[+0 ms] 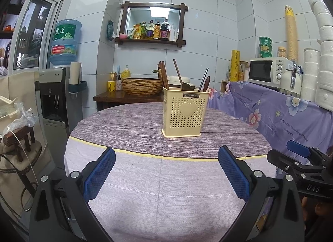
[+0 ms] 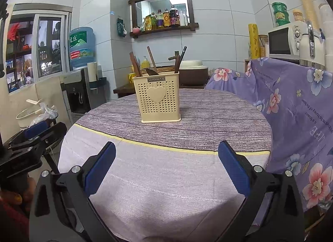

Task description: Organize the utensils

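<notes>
The cream utensil holder [image 1: 182, 112] with chopsticks [image 1: 163, 74] and spoons inside stands upright on the far half of my round table [image 1: 145, 179], and I've got left gripper [image 1: 166, 171] and right gripper [image 2: 166, 167] both spread wide, empty, well short of it.

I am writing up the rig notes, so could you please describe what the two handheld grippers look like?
Both match: the left gripper and right gripper have black plastic frames, silver screw heads and two fingers faced with blue textured pads. The left wrist view shows white "DAS" lettering on the right gripper's body.
</notes>
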The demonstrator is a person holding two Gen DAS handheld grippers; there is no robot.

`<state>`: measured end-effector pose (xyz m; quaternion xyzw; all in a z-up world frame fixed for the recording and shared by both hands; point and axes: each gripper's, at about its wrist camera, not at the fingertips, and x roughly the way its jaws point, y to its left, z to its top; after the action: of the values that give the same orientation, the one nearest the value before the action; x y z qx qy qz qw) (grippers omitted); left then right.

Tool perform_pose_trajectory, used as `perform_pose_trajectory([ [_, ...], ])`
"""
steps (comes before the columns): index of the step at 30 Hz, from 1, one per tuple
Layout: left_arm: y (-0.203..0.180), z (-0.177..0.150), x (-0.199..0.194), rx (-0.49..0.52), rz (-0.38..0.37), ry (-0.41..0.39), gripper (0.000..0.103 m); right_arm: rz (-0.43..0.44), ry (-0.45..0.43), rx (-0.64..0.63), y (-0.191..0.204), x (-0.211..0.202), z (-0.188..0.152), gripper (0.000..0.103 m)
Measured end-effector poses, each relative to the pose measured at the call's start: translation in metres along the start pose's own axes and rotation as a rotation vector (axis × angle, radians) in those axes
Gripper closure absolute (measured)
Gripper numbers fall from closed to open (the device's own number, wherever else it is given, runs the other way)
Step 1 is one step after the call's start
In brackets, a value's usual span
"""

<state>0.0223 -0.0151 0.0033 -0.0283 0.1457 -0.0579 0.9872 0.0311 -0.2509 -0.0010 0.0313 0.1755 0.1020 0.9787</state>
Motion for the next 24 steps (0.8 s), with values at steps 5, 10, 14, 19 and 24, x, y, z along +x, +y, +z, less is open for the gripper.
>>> perform_pose_trajectory([
  [5, 0.002, 0.000, 0.001, -0.004, 0.004, 0.004, 0.005, 0.001, 0.005, 0.001, 0.001, 0.001, -0.003, 0.006],
  [10, 0.003, 0.001, 0.005, -0.010, 0.016, 0.015, 0.005, 0.002, 0.013, 0.003, 0.002, 0.002, -0.006, 0.006],
  [14, 0.006, 0.002, 0.007, -0.016, 0.038, 0.018, 0.005, 0.002, 0.019, 0.004, 0.002, 0.003, -0.007, 0.006],
  [19, 0.012, 0.002, 0.008, -0.038, 0.041, 0.031, 0.005, 0.002, 0.022, 0.004, 0.002, 0.003, -0.006, 0.006],
  [24, 0.015, 0.003, 0.006, -0.030, 0.055, 0.019, 0.005, 0.002, 0.025, 0.002, 0.002, 0.004, -0.006, 0.006],
])
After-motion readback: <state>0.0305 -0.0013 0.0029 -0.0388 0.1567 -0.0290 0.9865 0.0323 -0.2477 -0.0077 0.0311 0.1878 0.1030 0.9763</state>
